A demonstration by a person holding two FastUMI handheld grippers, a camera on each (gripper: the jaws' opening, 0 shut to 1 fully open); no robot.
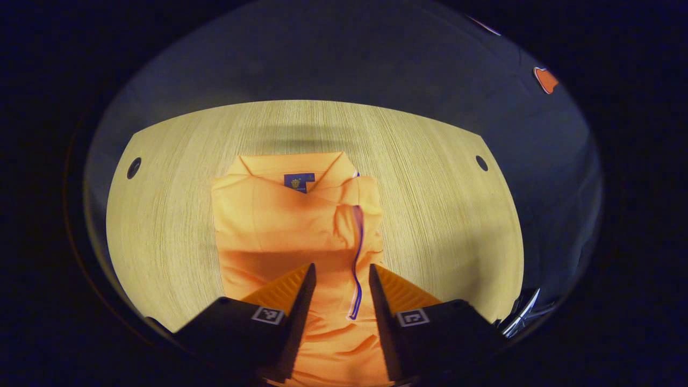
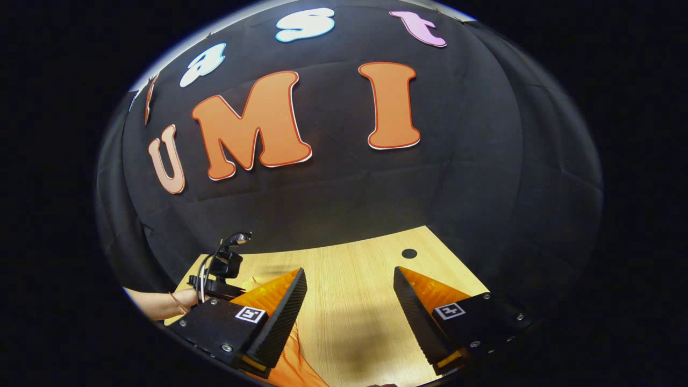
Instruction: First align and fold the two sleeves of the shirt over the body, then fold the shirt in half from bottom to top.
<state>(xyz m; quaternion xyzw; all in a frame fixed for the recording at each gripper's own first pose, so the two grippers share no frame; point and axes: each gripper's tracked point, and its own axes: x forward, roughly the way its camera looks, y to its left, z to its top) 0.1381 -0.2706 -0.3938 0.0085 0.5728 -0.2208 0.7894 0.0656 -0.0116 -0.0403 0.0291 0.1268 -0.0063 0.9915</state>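
Left gripper view looks down on a pale wooden table (image 1: 430, 204) with fine straight grain, a rounded far edge and a small dark round hole near each far corner. At the middle of the frame lies the orange shirt (image 1: 279, 226), smooth knit cloth drawn in to a narrow upright rectangle, collar toward the top of the frame with a small blue label (image 1: 299, 181) inside the neck. One sleeve lies folded over the body on the right side of the bundle, its edge marked by a thin blue and white stripe (image 1: 357, 252) running down toward the bottom of the frame. Soft creases cross the lower part of the cloth. The left gripper (image 1: 342, 274) sits at the bottom centre, its two ribbed wedge-shaped fingers spread apart above the shirt's lower part, the cloth and stripe visible in the gap between them; whether they touch the cloth I cannot tell.

Right gripper view faces more level, taking in the black cloth wall at the top and the table's far corner with one hole (image 2: 409, 253). The right gripper (image 2: 349, 279) is held wide open over bare wood, nothing between its fingers. A strip of the orange shirt shows at the bottom, under the finger on the left. At lower left a person's hand (image 2: 177, 301) holds a dark device with looping cables.
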